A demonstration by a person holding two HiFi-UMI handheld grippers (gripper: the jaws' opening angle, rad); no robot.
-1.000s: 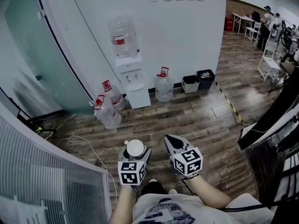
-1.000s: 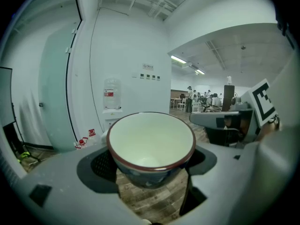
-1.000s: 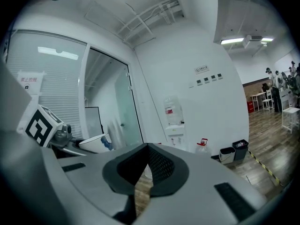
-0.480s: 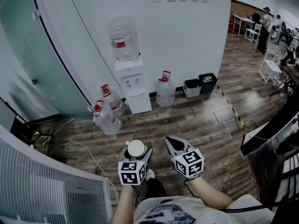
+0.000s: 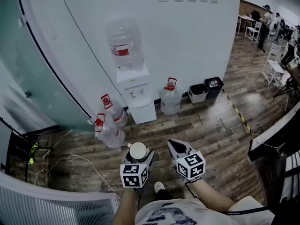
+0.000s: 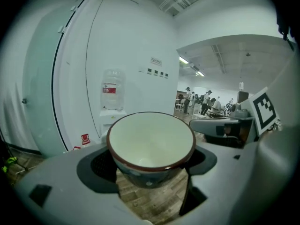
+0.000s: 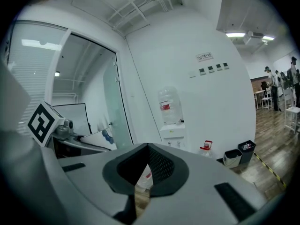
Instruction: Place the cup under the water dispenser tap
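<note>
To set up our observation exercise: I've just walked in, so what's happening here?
A person holds a tool in each hand. The left tool grips an empty-looking cup upright between its jaws; the right tool is shut on nothing. The water dispenser stands against the wall ahead, across some floor, so the cup is not yet under its tap.

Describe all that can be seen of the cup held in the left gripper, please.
The cup is small, round and bowl-shaped, seemingly glazed ceramic: cream-white inside, with a brown-red rim and a dark outside with pale flecks. No handle shows. It is empty and upright, clamped at its sides between the jaws of the left gripper, above the wooden floor and well short of the water dispenser.
</note>
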